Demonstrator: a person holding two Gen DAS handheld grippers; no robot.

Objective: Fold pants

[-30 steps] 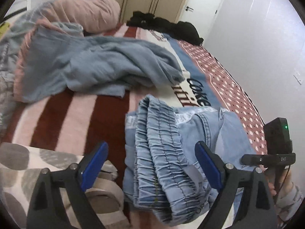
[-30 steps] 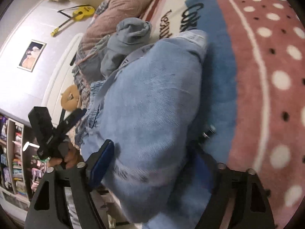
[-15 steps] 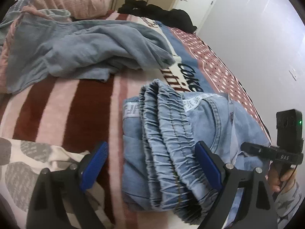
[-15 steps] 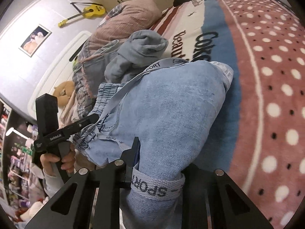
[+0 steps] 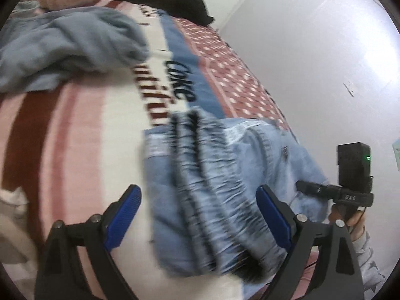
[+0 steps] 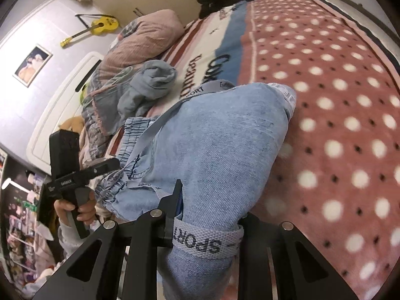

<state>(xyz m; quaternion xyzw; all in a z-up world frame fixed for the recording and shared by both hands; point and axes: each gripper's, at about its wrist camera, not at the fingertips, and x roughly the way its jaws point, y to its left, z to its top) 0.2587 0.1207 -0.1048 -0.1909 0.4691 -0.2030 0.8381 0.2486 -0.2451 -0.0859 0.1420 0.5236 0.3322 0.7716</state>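
Light blue denim pants [image 5: 220, 180] with an elastic waistband lie folded in a bundle on the bed. My left gripper [image 5: 200, 215] is open, its blue pads either side of the waistband end, not gripping; this view is motion-blurred. In the right wrist view my right gripper [image 6: 207, 215] is shut on the near end of the pants [image 6: 220, 145], pinching the denim and a grey "SPORT" strap [image 6: 205, 242]. The strap runs over the bundle. The left gripper's handle [image 6: 72, 175] shows at the left.
A patterned blanket [image 6: 337, 100] with red polka dots and a blue band covers the bed. A grey-blue garment [image 5: 70, 45] lies crumpled behind the pants. A pink pillow [image 6: 147, 40] and black clothes [image 5: 170, 0] lie farther back. A white wall [image 5: 312, 50] runs along the right.
My right gripper has closed on the pants' end and strap. My left gripper has swung right over the waistband and stays open. The bundle has shifted on the bed.
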